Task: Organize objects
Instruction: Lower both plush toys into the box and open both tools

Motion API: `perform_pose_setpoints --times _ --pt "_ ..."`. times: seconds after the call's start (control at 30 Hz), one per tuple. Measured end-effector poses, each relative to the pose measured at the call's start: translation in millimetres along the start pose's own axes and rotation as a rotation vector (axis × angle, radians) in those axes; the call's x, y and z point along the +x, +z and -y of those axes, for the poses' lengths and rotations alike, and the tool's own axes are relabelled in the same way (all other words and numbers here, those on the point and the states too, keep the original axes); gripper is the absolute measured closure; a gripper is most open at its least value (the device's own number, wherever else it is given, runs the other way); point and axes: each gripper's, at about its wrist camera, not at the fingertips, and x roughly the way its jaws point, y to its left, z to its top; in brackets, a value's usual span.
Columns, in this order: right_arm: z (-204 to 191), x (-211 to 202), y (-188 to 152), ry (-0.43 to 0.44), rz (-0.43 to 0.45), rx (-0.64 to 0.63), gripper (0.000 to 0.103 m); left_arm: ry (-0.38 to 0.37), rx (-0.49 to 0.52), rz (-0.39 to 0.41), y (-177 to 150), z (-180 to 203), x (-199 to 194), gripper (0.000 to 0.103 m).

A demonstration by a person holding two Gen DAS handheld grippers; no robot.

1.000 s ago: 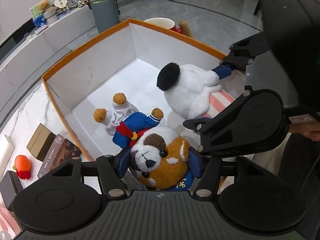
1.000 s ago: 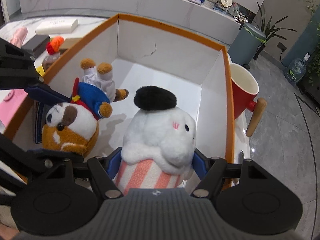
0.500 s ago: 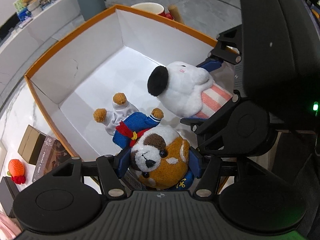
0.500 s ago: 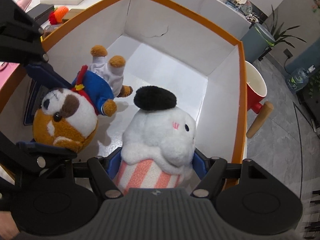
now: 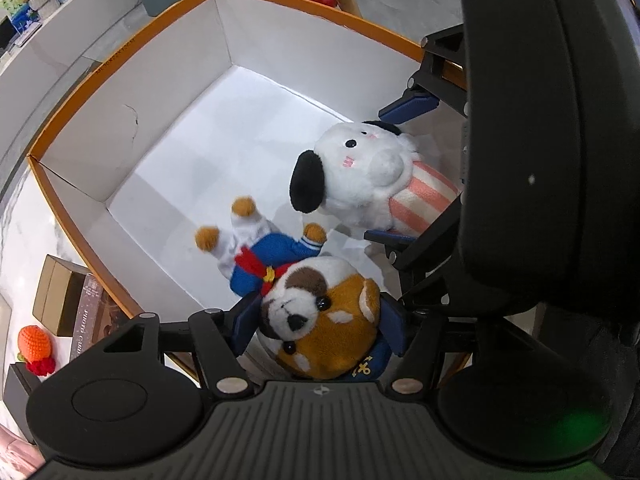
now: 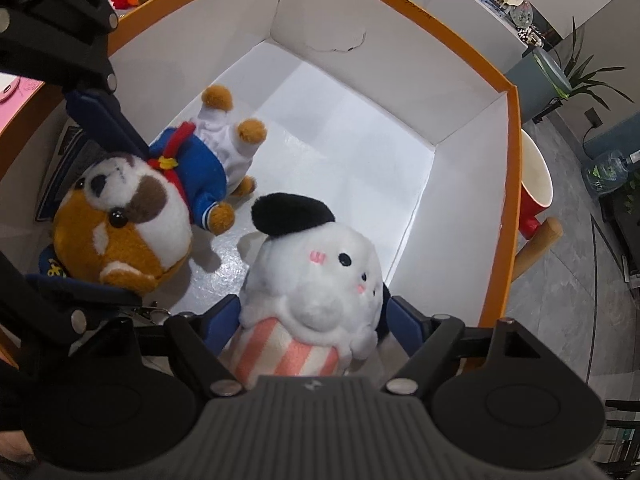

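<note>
My left gripper (image 5: 320,322) is shut on a brown and white plush dog in a blue sailor suit (image 5: 316,312), head toward the camera, held inside a white box with an orange rim (image 5: 120,60). My right gripper (image 6: 310,320) is shut on a white plush with black ears and a pink striped body (image 6: 316,280), held over the same box (image 6: 400,12). The sailor dog also shows in the right wrist view (image 6: 132,216), and the white plush in the left wrist view (image 5: 360,184). The two toys hang side by side, close together.
Outside the box on the left are a tan box (image 5: 56,300), a dark book (image 5: 86,320) and an orange knitted toy (image 5: 36,346). A red pot with a wooden handle (image 6: 534,192) stands beyond the box's right wall. A grey bin (image 6: 536,76) stands further off.
Both grippers have moved lower and further into the box with their toys. The white plush has tilted so its face now shows in the left wrist view.
</note>
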Motion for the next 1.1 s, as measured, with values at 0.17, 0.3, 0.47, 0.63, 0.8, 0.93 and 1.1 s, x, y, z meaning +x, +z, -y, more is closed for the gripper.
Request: perform_pose_setpoints --times 0.17,0.3,0.47,0.63,0.8,0.93,1.1 --pt "0 -1 1 -0.007 0.0 0.001 0.019 0.018 -0.007 0.007 -8 0 0 0.027" --pt "3 -4 0 -0.021 0.005 0.014 0.009 0.009 -0.035 0.016 -15 -3 -3 0.02" --pt "6 -11 0 -0.026 0.02 0.019 0.005 0.009 -0.049 0.037 -21 -6 -5 0.019" --pt "7 -20 3 -0.049 0.037 0.016 0.005 0.032 -0.044 0.071 -27 -6 -13 0.019" --pt "10 -34 4 -0.064 0.062 0.024 0.005 0.045 -0.038 0.099 -9 -14 -11 0.019" --pt "11 -47 6 -0.086 0.074 0.02 0.005 0.049 -0.037 0.12 -3 -12 -42 0.019" --pt "10 -67 8 -0.113 0.093 0.007 0.005 0.065 -0.04 0.158 -7 -11 -67 0.019"
